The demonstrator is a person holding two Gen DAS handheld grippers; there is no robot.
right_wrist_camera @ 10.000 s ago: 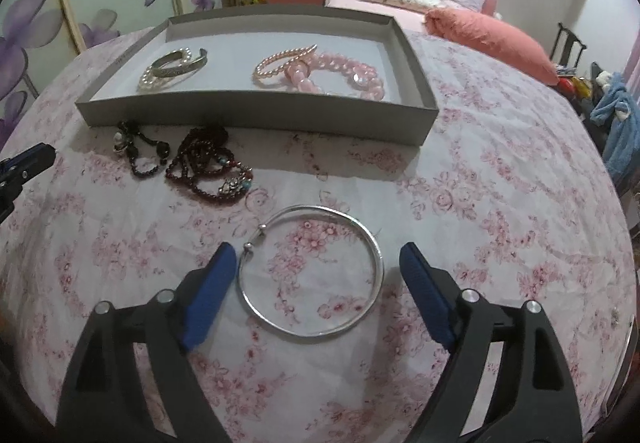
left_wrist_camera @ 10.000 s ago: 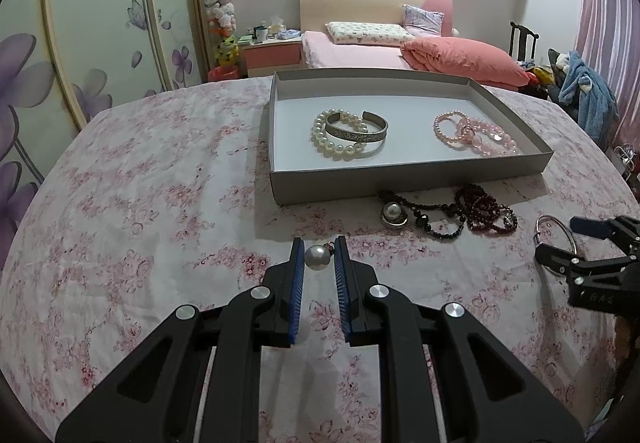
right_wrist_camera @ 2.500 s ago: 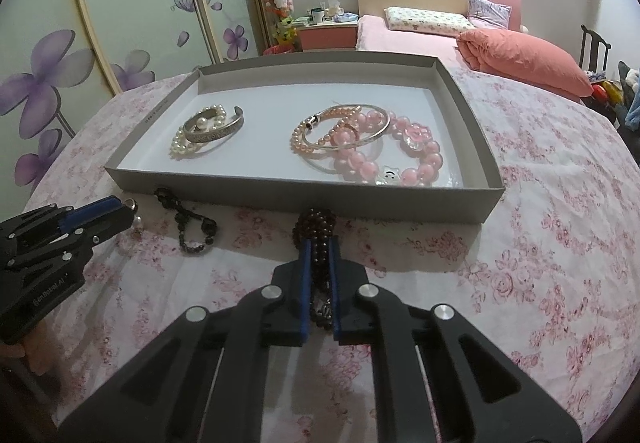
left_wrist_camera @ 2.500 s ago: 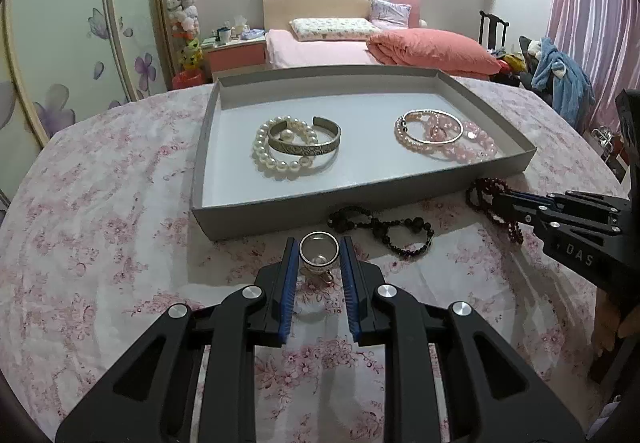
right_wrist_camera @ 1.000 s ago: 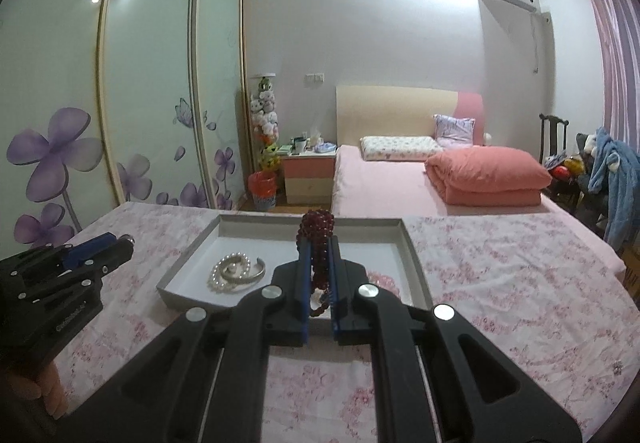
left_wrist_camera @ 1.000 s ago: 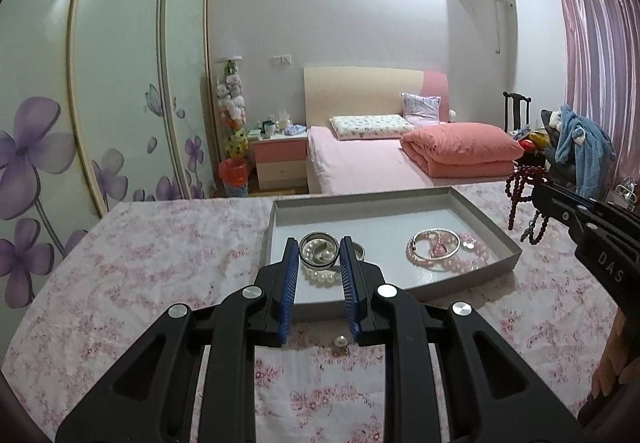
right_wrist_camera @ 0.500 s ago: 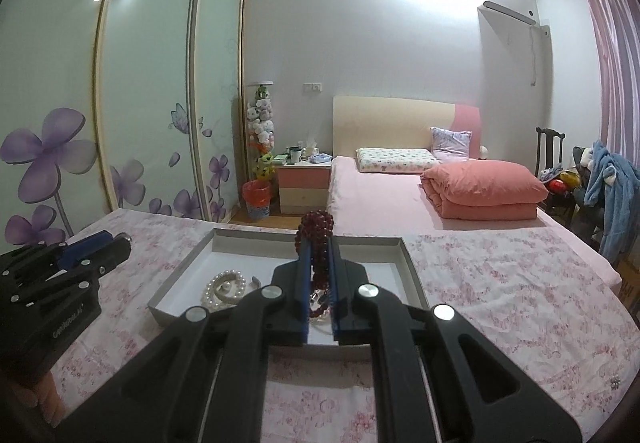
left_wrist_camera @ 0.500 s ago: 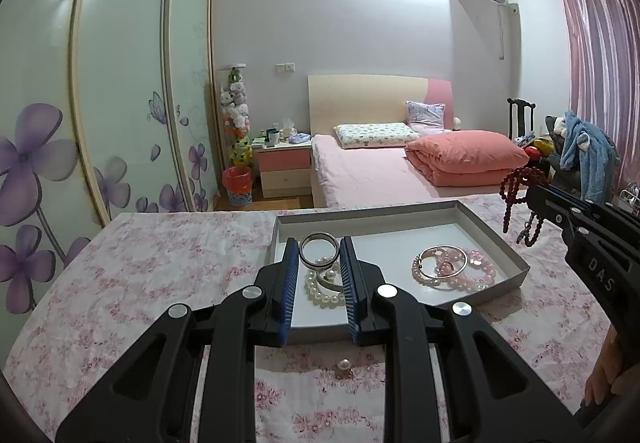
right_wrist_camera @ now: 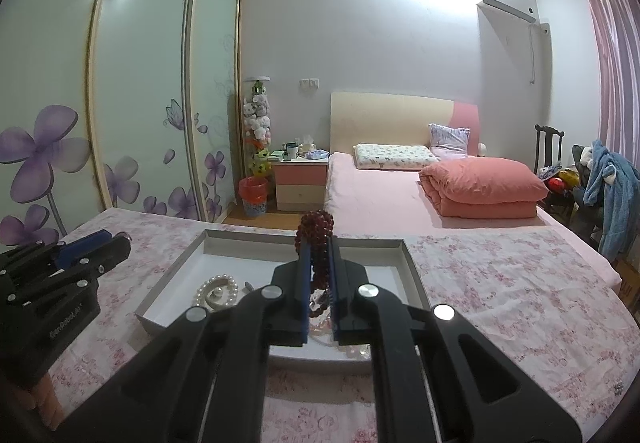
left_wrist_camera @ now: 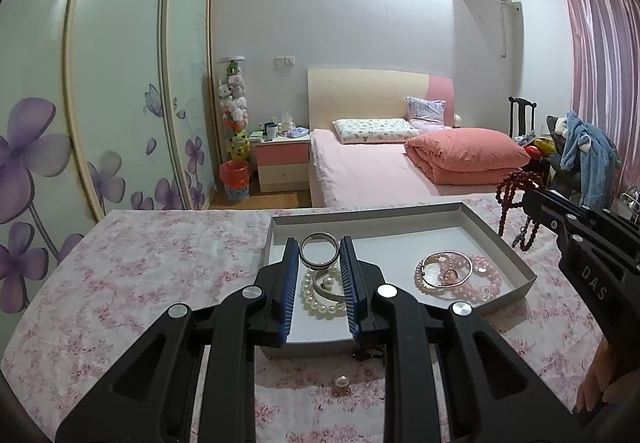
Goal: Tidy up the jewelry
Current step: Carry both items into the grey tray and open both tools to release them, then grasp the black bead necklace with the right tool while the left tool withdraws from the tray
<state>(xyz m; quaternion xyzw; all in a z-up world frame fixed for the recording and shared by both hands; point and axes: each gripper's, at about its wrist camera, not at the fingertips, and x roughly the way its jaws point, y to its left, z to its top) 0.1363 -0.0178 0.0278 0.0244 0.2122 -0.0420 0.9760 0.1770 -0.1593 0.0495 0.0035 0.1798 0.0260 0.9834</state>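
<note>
"DAS" on right claw [left_wrist_camera: 524,199], left claw [left_wrist_camera: 319,255] gripping ring [left_wrist_camera: 319,249]

Left gripper [left_wrist_camera: 319,249] pinches a silver ring [left_wrist_camera: 319,254] btwn its blue pads, held above the grey tray [left_wrist_camera: 516,259]. Directly below/behind the ring, inside tray: white pearl bracelet [left_wrist_camera: 320,301] w/ a silver cuff [left_wrist_camera: 326,289] lying on it. Tray's right part: pink bead bracelets [left_wrist_camera: 468,281] w/ a thin silver bangle [left_wrist_camera: 442,269] on top. Right gripper [left_wrist_camera: 532,199] at right edge, closed on a dark red bead necklace [left_wrist_camera: 516,203] that dangles past the tray's right wall. On the floral tablecloth [left_wrist_camera: 152,263], near side of tray: 1 loose pearl piece [left_wrist_camera: 341,382] and a bit of black beads [left_wrist_camera: 366,352] showing under the left gripper.
</note>
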